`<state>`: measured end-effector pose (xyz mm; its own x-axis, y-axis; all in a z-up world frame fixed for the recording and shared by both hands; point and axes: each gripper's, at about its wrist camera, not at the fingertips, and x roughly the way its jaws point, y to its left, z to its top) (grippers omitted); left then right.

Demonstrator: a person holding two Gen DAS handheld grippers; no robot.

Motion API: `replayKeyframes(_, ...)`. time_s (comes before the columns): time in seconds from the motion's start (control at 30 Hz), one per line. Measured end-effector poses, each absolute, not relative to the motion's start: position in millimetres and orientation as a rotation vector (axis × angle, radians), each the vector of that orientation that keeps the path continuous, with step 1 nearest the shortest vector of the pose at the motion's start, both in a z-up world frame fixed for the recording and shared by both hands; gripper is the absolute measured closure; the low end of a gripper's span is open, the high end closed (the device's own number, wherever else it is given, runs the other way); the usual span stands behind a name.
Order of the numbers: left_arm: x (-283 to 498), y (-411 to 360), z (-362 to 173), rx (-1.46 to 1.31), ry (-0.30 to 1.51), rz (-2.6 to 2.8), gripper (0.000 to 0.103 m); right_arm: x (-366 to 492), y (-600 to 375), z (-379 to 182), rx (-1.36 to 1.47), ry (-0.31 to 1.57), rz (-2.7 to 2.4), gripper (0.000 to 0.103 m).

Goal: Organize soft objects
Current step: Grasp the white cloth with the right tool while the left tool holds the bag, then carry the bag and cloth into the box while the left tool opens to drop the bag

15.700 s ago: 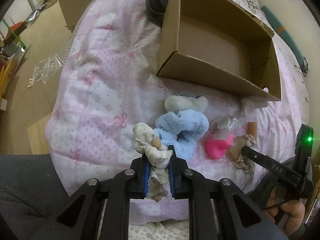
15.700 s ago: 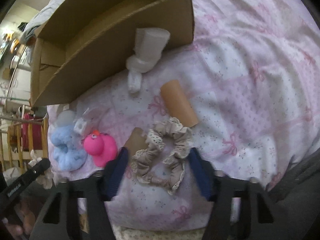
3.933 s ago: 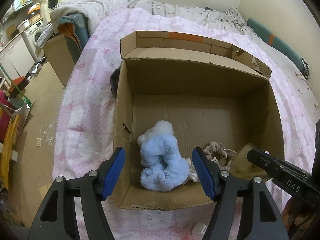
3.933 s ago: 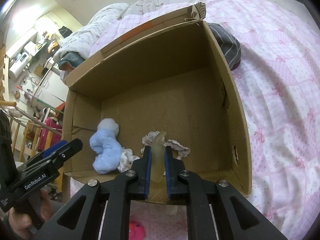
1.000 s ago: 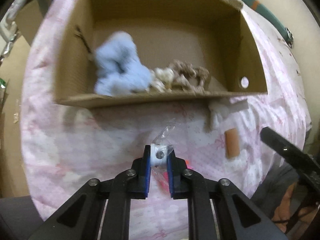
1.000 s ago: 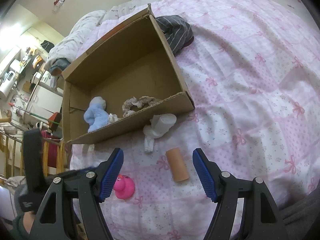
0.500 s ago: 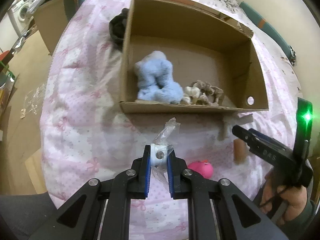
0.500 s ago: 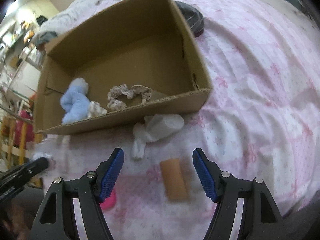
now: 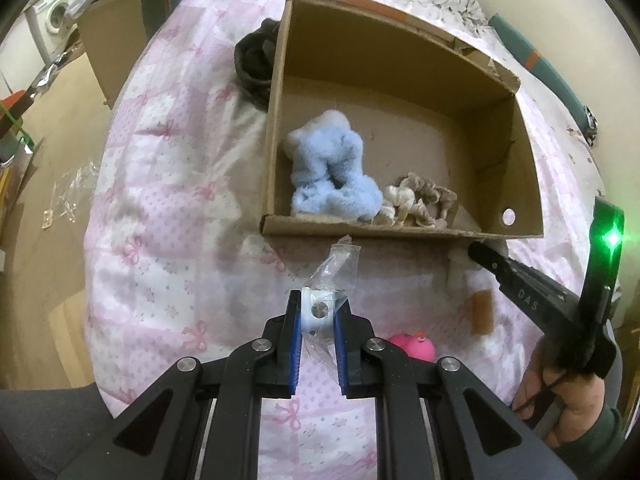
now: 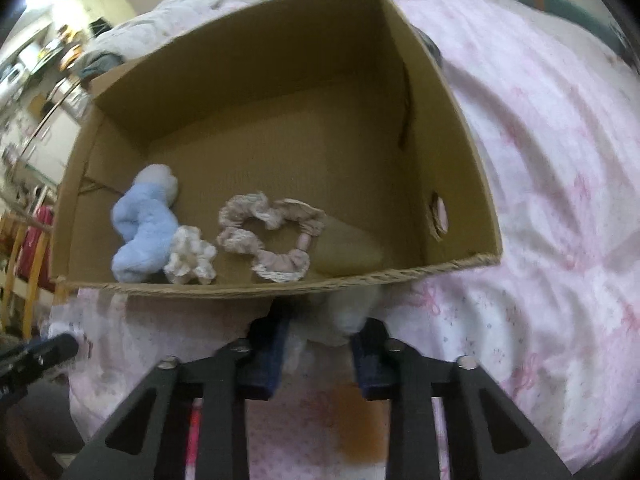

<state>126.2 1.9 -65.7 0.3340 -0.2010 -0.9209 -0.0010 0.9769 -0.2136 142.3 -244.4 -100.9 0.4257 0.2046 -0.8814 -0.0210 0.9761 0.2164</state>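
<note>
Pink bow-print bedspread (image 9: pixel 168 216) carries everything, with the cardboard box (image 9: pixel 524 168) open on top of it. Your right tool (image 10: pixel 318 346) has just clamped down from wide open, and in its own view the white rolled cloth (image 10: pixel 344 312) now sits between the blue pads, right against the box's near wall, so that piece looks gripped and ready to lift over the rim. Your left tool (image 9: pixel 316 316) is clenched on a small white piece in a clear plastic wrapper (image 9: pixel 334 276), held above the bedspread just short of the box.

Already in the box: blue fluffy item (image 9: pixel 328 176) at the left, cream scrunchie (image 10: pixel 190 256) touching it, beige scrunchie (image 10: pixel 268 236) beside that. So three are sorted, two are in hand.

Left out on the bed near you: pink duck (image 9: pixel 414 348) and a tan cylinder (image 9: pixel 482 312), both close to the right tool's path. A dark garment (image 9: pixel 256 64) lies against the box's far left corner, outside it. The near wall is what you must clear; the cloth is tucked right under it, so lift before moving forward.
</note>
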Motion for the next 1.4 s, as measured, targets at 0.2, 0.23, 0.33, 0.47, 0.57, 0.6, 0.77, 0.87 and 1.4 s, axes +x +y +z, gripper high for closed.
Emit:
replayKeyframes(0.2, 128.0, 0.6, -60.6, -0.192, 1.209, -0.121, 0.090, 129.7, -243.9, -89.0, 0.235, 1.100, 0.205, 0.093)
replayKeyframes(0.23, 127.7, 0.4, -59.6, -0.190, 1.205, -0.119, 0.090, 126.8, -242.5, -85.9, 0.230, 1.093, 0.213, 0.093)
replayKeyframes(0.33, 126.7, 0.1, -58.2, -0.183, 1.198, -0.115, 0.090, 120.3, -232.6, -76.7, 0.206, 1.077, 0.240, 0.093)
replayKeyframes(0.47, 125.1, 1.7, -56.6, -0.180, 1.193, -0.103, 0.090, 115.9, -230.1, -74.8, 0.191, 1.072, 0.250, 0.093)
replayKeyframes(0.57, 124.1, 1.8, -54.7, -0.175, 1.185, -0.096, 0.090, 110.2, -232.1, -71.5, 0.181, 1.067, 0.255, 0.093)
replayKeyframes(0.6, 124.0, 0.7, -54.4, -0.165, 1.182, -0.093, 0.090, 108.2, -232.8, -69.8, 0.179, 1.064, 0.257, 0.093)
replayKeyframes(0.77, 125.1, -5.0, -59.3, -0.133, 1.189, -0.080, 0.090, 101.9, -230.4, -67.6, 0.188, 1.053, 0.263, 0.093)
replayKeyframes(0.87, 125.4, -8.6, -60.7, -0.115, 1.188, -0.074, 0.090, 97.9, -234.6, -63.9, 0.206, 1.047, 0.267, 0.093)
replayKeyframes(1.4, 123.5, 11.3, -11.3, -0.181, 1.036, -0.016, 0.090, 78.4, -252.4, -22.6, 0.285, 0.952, 0.303, 0.093)
